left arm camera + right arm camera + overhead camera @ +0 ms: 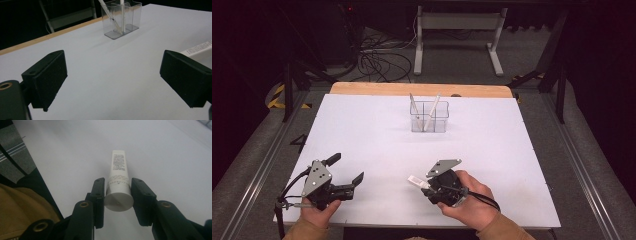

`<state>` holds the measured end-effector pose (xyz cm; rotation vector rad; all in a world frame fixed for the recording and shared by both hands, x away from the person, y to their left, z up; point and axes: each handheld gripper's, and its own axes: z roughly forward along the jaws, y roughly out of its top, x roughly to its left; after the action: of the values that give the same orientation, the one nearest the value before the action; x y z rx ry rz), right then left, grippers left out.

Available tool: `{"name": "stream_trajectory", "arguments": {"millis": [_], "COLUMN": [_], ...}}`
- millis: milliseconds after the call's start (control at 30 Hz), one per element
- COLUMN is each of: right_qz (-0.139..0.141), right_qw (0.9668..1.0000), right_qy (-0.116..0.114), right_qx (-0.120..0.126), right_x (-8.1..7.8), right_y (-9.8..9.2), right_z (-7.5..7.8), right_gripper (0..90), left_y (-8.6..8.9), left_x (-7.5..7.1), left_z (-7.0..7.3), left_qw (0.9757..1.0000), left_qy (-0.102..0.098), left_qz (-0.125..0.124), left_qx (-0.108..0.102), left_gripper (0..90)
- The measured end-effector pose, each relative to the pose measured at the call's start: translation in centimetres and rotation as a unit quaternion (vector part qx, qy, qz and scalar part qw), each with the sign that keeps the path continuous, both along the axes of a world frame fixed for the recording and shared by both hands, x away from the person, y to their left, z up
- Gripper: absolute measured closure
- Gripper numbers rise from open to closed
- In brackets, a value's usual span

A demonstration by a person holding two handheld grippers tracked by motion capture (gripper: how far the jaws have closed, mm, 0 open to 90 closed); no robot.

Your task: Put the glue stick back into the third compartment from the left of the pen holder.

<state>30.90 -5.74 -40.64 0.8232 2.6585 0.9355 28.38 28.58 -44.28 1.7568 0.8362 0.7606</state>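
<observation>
My right gripper [117,188] is shut on a white tube [118,178] near its round cap end, with the printed flat end pointing away over the table. From above, the right gripper [428,186] sits near the front middle of the white table [362,130], and the tube [415,180] sticks out to its left. My left gripper [347,172] rests at the front left, jaws wide apart with nothing between them. Its own view has the two black pads [48,75] far apart over bare table. A clear divided holder [429,117] with two white sticks stands at the table's far middle.
The clear holder [121,18] appears ahead of the left gripper, and the tube's end [197,48] pokes in at the right. A wooden strip [419,89] edges the table's far side. Cables and a white desk frame [457,30] lie on the floor beyond.
</observation>
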Motion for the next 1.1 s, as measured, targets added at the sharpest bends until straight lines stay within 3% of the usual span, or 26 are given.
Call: {"name": "stream_trajectory", "arguments": {"millis": [300,733,1100], "right_qz": [-0.002,-0.007,-0.014], "right_qw": [0.9999,0.9997,0.9994], "right_qy": [-0.007,-0.014,-0.026], "right_qx": [0.013,0.016,0.018], "right_x": [0.2,0.7,1.6], "right_y": [-0.5,-0.8,-1.2], "right_z": [1.4,2.3,4.0], "right_gripper": [65.6,65.5,65.5], "left_y": [0.0,0.0,0.1], "left_x": [0.0,0.0,0.0], "left_z": [0.0,0.0,0.0], "left_qw": [1.0,1.0,1.0], "left_qy": [0.0,0.0,-0.001], "left_qz": [0.0,0.001,0.003], "left_qx": [0.0,0.0,0.0], "left_gripper": [8.0,8.0,8.0]}}
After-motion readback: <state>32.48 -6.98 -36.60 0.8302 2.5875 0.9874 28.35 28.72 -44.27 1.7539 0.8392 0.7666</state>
